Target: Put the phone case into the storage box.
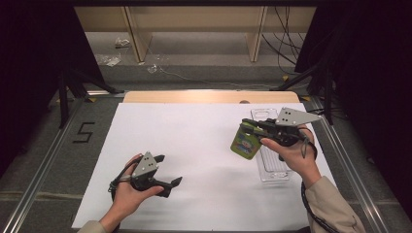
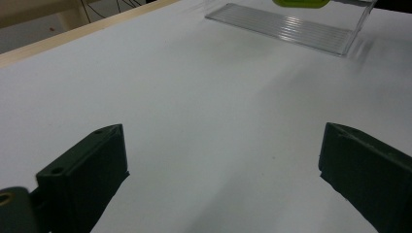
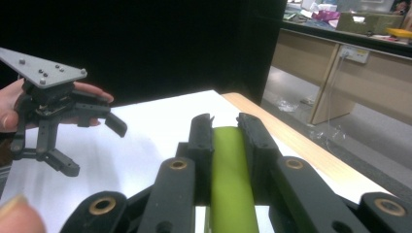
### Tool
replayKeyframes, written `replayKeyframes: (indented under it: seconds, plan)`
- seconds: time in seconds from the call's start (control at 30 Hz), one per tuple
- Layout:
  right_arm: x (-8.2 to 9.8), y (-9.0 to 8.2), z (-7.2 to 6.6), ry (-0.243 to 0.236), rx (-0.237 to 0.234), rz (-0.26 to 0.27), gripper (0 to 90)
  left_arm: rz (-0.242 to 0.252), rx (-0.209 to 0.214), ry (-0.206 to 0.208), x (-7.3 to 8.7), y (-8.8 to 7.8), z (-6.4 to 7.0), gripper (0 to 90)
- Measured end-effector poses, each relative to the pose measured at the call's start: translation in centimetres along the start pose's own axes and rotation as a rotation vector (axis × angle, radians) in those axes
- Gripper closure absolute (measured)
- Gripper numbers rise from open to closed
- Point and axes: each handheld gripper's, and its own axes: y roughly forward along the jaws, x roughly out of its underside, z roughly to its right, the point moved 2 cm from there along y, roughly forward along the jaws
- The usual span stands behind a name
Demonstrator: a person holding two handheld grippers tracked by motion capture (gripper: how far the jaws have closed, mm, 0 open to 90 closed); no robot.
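From the high view, the right gripper (image 1: 248, 127) is sitting around 3 o'clock on the white table sheet (image 1: 194, 145), jaws clamped on a green packet (image 1: 245, 141). The packet is hanging tilted off the jaws, lime green with a darker edge and some colourful print on its face, too small to read. It's hovering just beside the left edge of a clear plastic tray (image 1: 272, 160) lying on the sheet. The left gripper (image 1: 170, 175) is hanging out around 7 o'clock, jaws spread wide, nothing in them.

In the left gripper view, its two jaws are standing far apart over bare white sheet, and the ribbed clear tray (image 2: 291, 26) is showing at 1 o'clock with a sliver of green packet (image 2: 299, 3) above it.

In the right gripper view, the jaws are squeezing the packet (image 3: 231, 179) edge-on, a smooth plain-green strip. The left gripper (image 3: 92, 145) is showing open at 9 o'clock.
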Motion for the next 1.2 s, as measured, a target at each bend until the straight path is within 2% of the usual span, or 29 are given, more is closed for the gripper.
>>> replayKeyframes:
  seconds: [0.17,0.4,0.5,0.8,0.87,0.93,1.07,1.13,1.2]
  plan:
    - [0.3,0.8,-0.8,-0.002,-0.037,-0.017,77.6,0.027,0.046,0.012,-1.4,0.7,0.6,7.5]
    - [0.7,2.0,-2.3,-0.007,-0.102,-0.045,77.6,0.033,0.126,0.072,-4.0,3.3,2.1,13.9]
    - [1.0,2.5,-2.8,-0.006,-0.125,-0.055,77.6,0.025,0.178,0.099,-4.9,4.5,2.9,15.5]
    - [1.5,3.6,-3.9,0.002,-0.188,-0.073,77.6,-0.011,0.293,0.170,-5.7,8.2,4.6,23.7]
    - [1.5,3.7,-4.0,0.003,-0.198,-0.071,77.6,-0.013,0.307,0.186,-5.8,8.8,5.0,26.4]
    - [1.5,3.7,-4.0,0.005,-0.204,-0.071,77.6,-0.016,0.314,0.203,-5.8,9.1,5.2,30.9]
    - [1.6,3.7,-4.1,0.012,-0.218,-0.069,77.6,-0.015,0.333,0.234,-6.0,9.4,5.6,46.0]
    - [1.6,3.8,-4.1,0.020,-0.232,-0.065,77.5,-0.019,0.328,0.246,-6.1,9.4,5.6,54.0]
    - [1.6,3.8,-4.1,0.022,-0.241,-0.064,77.5,-0.018,0.326,0.234,-6.1,9.3,5.4,63.4]
